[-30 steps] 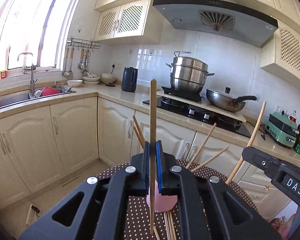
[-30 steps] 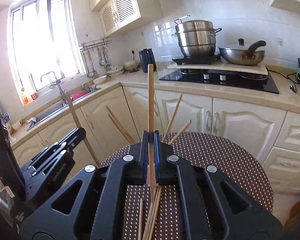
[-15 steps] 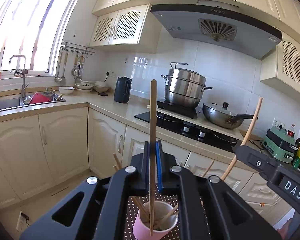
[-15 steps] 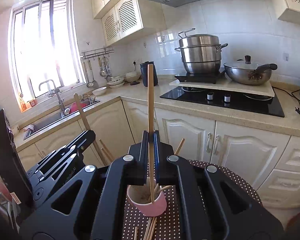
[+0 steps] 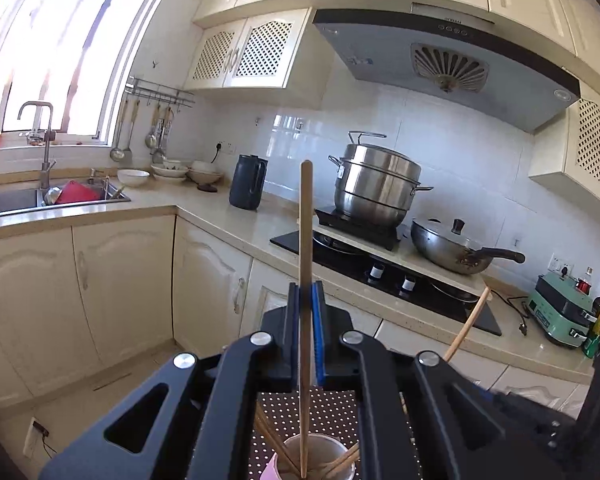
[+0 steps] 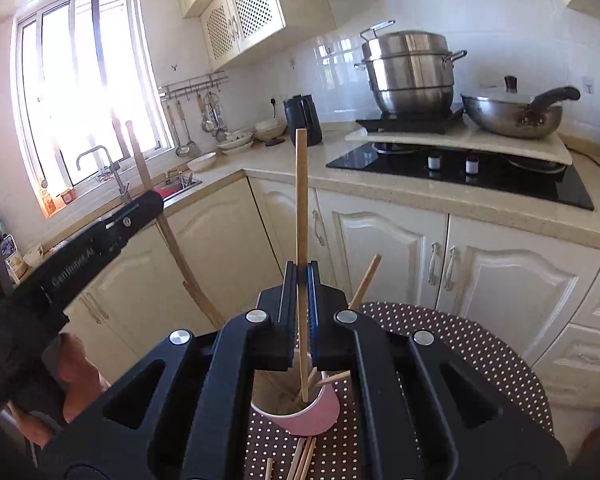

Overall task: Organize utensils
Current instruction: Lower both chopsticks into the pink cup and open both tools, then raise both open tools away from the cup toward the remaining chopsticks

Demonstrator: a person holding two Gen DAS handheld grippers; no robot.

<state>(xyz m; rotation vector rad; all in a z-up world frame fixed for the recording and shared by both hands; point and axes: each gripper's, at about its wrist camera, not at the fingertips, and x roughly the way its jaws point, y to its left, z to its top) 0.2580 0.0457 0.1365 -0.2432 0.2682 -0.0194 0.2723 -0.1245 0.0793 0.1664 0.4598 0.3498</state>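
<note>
My left gripper (image 5: 306,300) is shut on an upright wooden chopstick (image 5: 305,240) whose lower tip hangs in the mouth of a pink paper cup (image 5: 318,456) holding several chopsticks. My right gripper (image 6: 301,280) is shut on another upright chopstick (image 6: 301,200), its lower end reaching into the same pink cup (image 6: 306,410). In the right wrist view the left gripper (image 6: 140,208) shows at the left with its chopstick (image 6: 156,216) slanting down. In the left wrist view the right gripper's body is at the right edge, its chopstick (image 5: 466,328) rising beside it.
The cup stands on a round table with a brown polka-dot cloth (image 6: 460,344). Loose chopsticks (image 6: 300,460) lie on the cloth in front of the cup. Cream cabinets (image 6: 400,256), a hob (image 6: 460,168) with a steamer pot and wok, and a sink (image 5: 52,200) lie beyond.
Both grippers have drawn back and risen a little; the cup has slid from hidden under the jaws to below them, and each chopstick's tip now hangs in its mouth.
</note>
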